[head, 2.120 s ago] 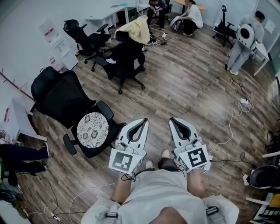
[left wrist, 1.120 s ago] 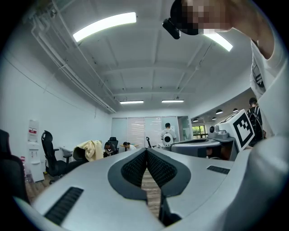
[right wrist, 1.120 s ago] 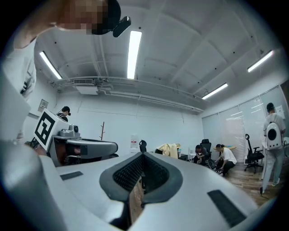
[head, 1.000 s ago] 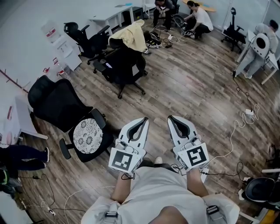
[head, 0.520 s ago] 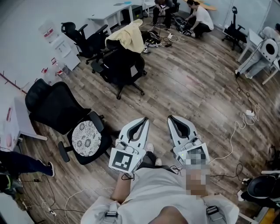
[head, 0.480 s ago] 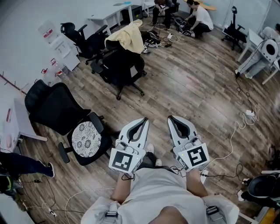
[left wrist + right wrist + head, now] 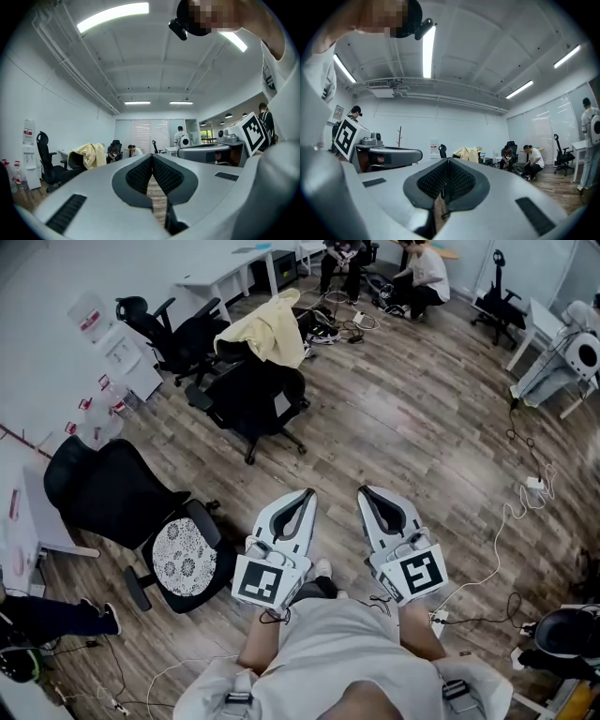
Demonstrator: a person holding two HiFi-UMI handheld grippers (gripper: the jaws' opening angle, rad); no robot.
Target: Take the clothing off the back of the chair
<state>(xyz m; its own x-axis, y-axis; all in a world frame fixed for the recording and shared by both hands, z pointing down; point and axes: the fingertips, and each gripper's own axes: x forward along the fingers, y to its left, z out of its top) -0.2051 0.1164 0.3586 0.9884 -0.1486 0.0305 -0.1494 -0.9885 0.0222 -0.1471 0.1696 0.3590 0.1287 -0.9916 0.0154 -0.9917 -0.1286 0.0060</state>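
Clothing (image 7: 266, 329), perhaps jacket, hiding chair (image 7: 251, 401) top

Left tool (image 7: 302, 498) closed, right tool (image 7: 369, 495) closed, level

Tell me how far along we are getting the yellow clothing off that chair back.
Done: nothing yet; the yellow clothing lies draped over the back of the black chair. In hand: nothing; the left tool and right tool are both shut and empty, well short of the chair. Left: get there, grip the clothing, lift it off.

1 yellow jacket (image 7: 267, 329), 1 left tongs (image 7: 307, 492), 1 right tongs (image 7: 366, 491), 1 cushion (image 7: 178, 557)
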